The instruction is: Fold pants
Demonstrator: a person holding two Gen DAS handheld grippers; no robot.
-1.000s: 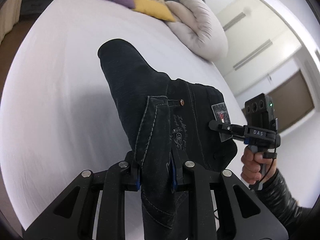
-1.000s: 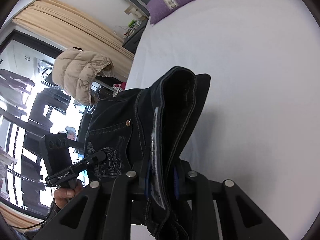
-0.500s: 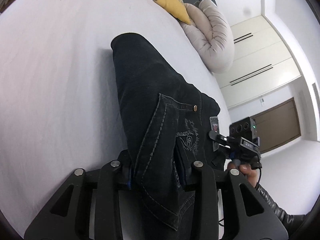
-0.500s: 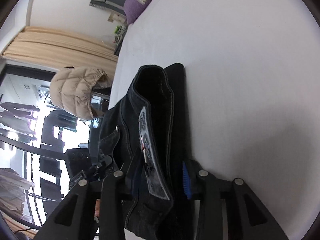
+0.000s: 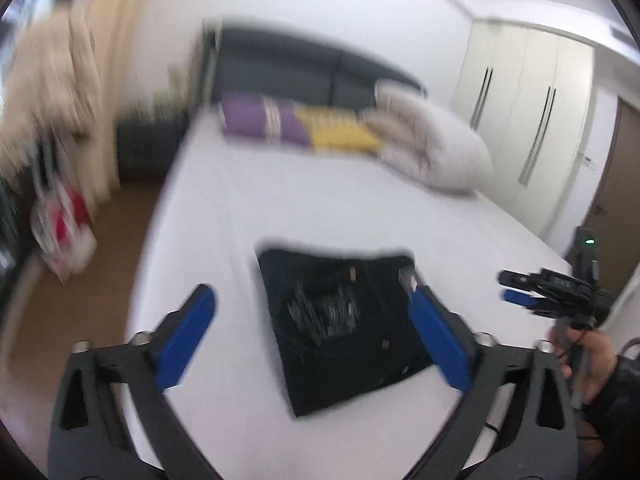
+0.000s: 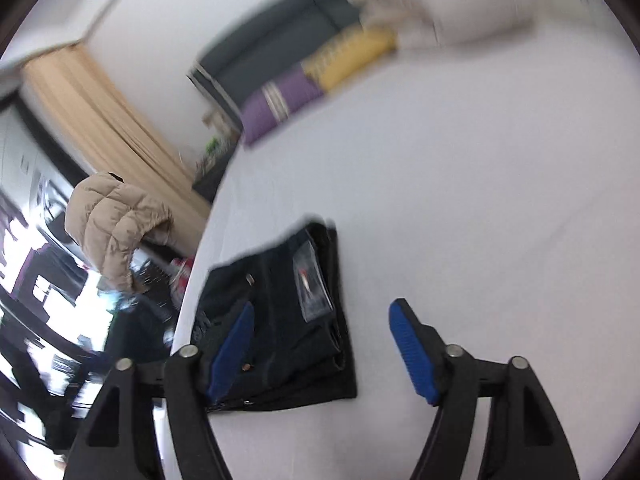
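Observation:
The black pants (image 5: 340, 320) lie folded in a flat packet on the white bed (image 5: 280, 200), their patch and pocket stitching facing up. My left gripper (image 5: 310, 294) hovers above and short of them, jaws opening wide, with nothing pressed between the blue pads. In the right wrist view the pants (image 6: 280, 320) rest near the bed's left edge. My right gripper (image 6: 324, 306) is also opening and grips nothing. In the left wrist view the right gripper (image 5: 516, 288) appears at the right, held by a person's hand (image 5: 588, 356). Both views are motion-blurred.
At the head of the bed lie a purple pillow (image 5: 260, 122), a yellow pillow (image 5: 340, 136) and a rolled pale duvet (image 5: 432, 152). A white wardrobe (image 5: 528, 120) stands to the right. A beige puffer jacket (image 6: 112, 224) hangs beyond the bed's left edge.
Both grippers have let go of the pants and drawn back and upward. The pants, held up by their waist before, now lie folded flat on the bed.

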